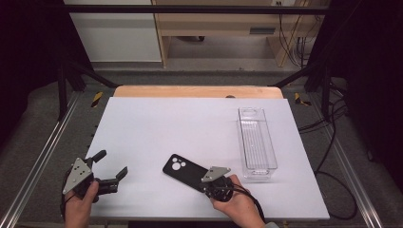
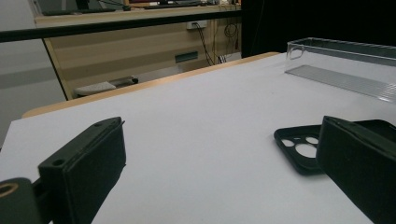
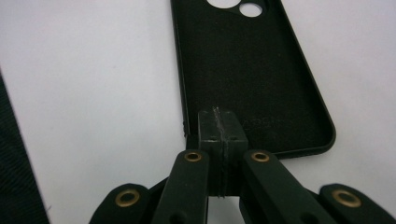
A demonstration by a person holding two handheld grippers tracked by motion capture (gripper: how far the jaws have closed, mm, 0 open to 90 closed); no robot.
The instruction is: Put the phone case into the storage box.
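A black phone case point(image 1: 183, 171) lies inner side up near the front middle of the white table, with its camera cutouts toward the far left. My right gripper point(image 1: 206, 182) is shut, its jaws pressed together with nothing between them. In the right gripper view its tips point(image 3: 219, 126) sit over the near corner of the case point(image 3: 243, 60); whether they touch it I cannot tell. My left gripper point(image 1: 113, 163) stands open at the front left, with bare table between its jaws. In the left gripper view point(image 2: 219, 154) the case point(image 2: 299, 149) lies ahead to the right.
A long clear plastic bin point(image 1: 243, 142) stands empty on the right side of the table, also seen as the clear bin point(image 2: 341, 51) from the left gripper. The table's wooden far edge point(image 1: 197, 91) borders a metal frame. Cables trail on the floor at the right.
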